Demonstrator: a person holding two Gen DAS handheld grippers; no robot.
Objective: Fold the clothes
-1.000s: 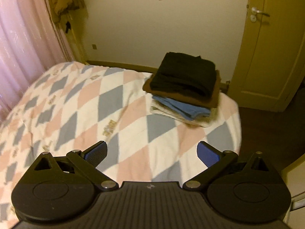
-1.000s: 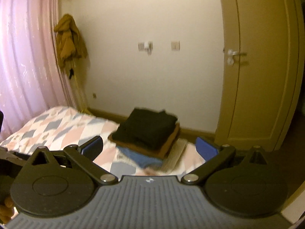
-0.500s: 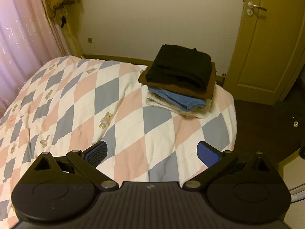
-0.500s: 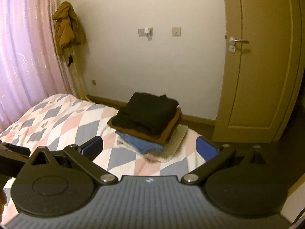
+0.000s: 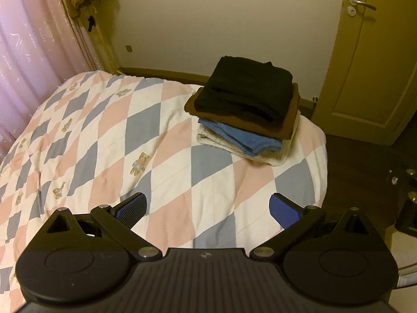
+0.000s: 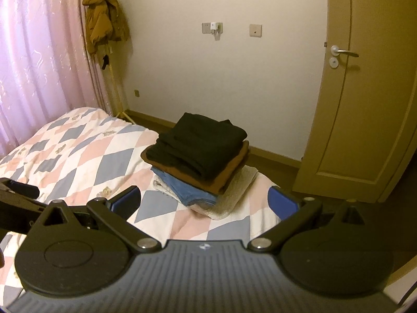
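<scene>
A stack of folded clothes sits at the bed's far right corner: a black garment (image 5: pixel 247 91) on top, a brown one (image 5: pixel 289 120) under it, then a blue one (image 5: pixel 242 138) and a cream knit (image 5: pixel 276 156) at the bottom. The same stack shows in the right wrist view, black garment (image 6: pixel 200 143) uppermost. My left gripper (image 5: pixel 208 207) is open above the quilt, well short of the stack, nothing between its blue pads. My right gripper (image 6: pixel 204 202) is open too, held just in front of the stack. The left gripper's body (image 6: pixel 15 198) shows at that view's left edge.
The bed carries a pink, grey and white diamond quilt (image 5: pixel 104 135). Pink curtains (image 6: pixel 39 65) hang at the left, with a brown jacket (image 6: pixel 104 28) on a stand beside them. A closed door (image 6: pixel 365 91) stands right of the bed; dark floor (image 5: pixel 365 161) lies along the bed's right edge.
Both grippers have drawn back and steadied, so more of the bed and the whole stack show. Both stay open. The stack has not moved.
</scene>
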